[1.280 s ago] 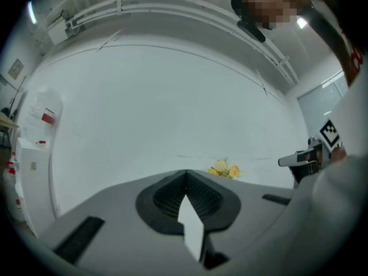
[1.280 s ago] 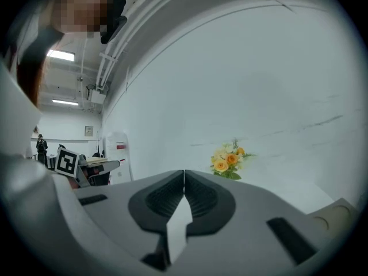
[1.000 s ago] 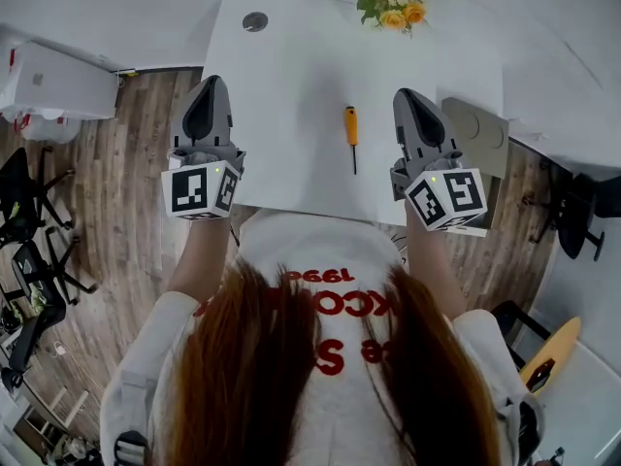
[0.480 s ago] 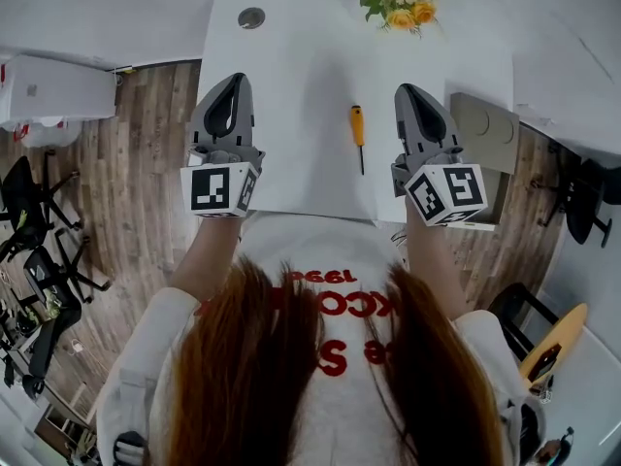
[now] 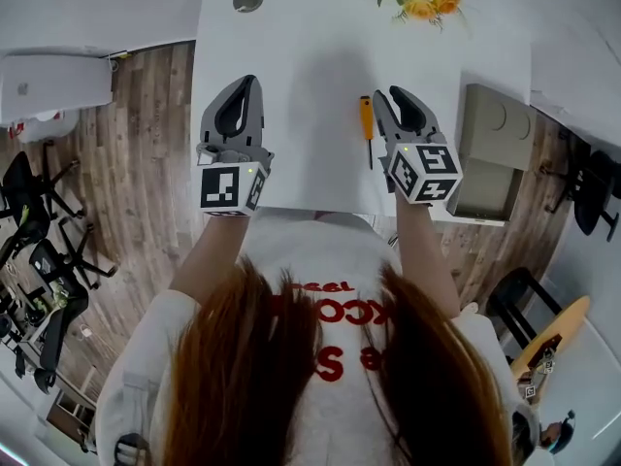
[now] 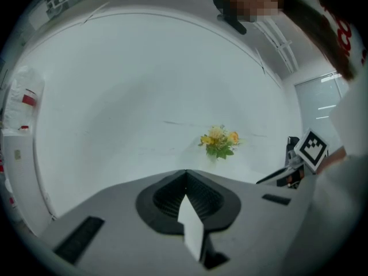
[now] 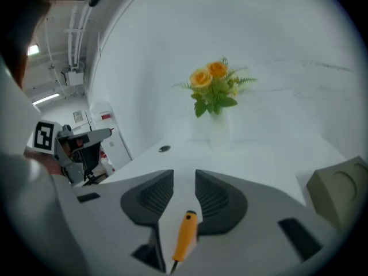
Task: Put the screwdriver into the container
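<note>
On the white table [image 5: 291, 66], a little right of its middle, lies the screwdriver [image 5: 367, 132], its long axis running far to near: orange handle at the far end, thin shaft pointing back toward the person. Just to its right, roughly parallel with it and tipped down toward the tabletop, is the right gripper [image 5: 393, 95]. Its jaws have just been opening and stand well apart. In the right gripper view the handle shows low in the line of the gap, with neither pad pressing on it, so nothing is held. Whether the handle truly sits inside the gap or slightly left of and beneath it is hard to tell, since the head view places it at the gripper's left side. The grasp probably turns on a small shift left and down to straddle the handle across its width. Further right, at the table's edge, sits the grey-beige container [image 5: 490, 149], so the carry would go rightward. Well apart on the left, the left gripper [image 5: 247, 83] has its jaws closed together on nothing.
</note>
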A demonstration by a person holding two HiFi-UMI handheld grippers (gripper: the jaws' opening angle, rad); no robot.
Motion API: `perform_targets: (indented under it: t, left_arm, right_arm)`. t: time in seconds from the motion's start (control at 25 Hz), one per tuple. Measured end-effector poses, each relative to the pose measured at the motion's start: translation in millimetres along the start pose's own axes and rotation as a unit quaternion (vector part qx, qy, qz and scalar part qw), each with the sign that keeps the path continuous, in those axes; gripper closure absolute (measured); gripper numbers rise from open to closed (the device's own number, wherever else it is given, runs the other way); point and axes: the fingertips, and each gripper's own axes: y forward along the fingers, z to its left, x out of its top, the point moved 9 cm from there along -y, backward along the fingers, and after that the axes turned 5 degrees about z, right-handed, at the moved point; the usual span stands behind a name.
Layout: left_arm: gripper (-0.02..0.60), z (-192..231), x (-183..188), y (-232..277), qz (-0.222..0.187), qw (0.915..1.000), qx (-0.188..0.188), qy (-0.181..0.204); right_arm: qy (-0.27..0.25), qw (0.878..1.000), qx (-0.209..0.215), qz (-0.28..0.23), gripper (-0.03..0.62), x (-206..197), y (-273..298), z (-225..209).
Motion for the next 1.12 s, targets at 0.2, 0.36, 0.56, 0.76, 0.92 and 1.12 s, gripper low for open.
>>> perform_targets:
  t: [0.2,0.36,0.56,0.76,0.92,1.12]
  left_arm:
    - [0.574,-0.9,-15.2,2.3,0.026,0.9997,-0.001,0.000]
    - [0.574,-4.0,-28.4,2.9,0.043,0.9991,0.001,-0.001]
    - [0.574,-1.9,-31.4,-2.1,0.054,0.9985,0.002,-0.002]
    - [0.574,-5.2,-29.0,-2.5,0.053,0.9986,0.007,-0.004]
    - [0.574,-1.8,-24.8,-2.4,0.041,0.9991,0.009,0.000]
    - [0.574,1.9,-11.1,-2.5,0.020,0.9997,0.011,0.003]
  right_arm:
    - [0.005,0.997,-0.014,0.074,0.465,-38.1,33.6,-4.4]
    - [0.004,0.992,-0.031,0.119,0.436,-63.9,51.8,-6.5]
    - [-0.004,0.989,-0.036,0.144,0.435,-77.2,56.0,1.6]
    - [0.000,0.992,-0.019,0.127,0.465,-75.0,49.7,-0.5]
    - [0.002,0.996,-0.003,0.084,0.468,-63.4,43.7,1.5]
    - [0.002,1.000,0.002,-0.001,0.470,-30.4,24.5,4.2]
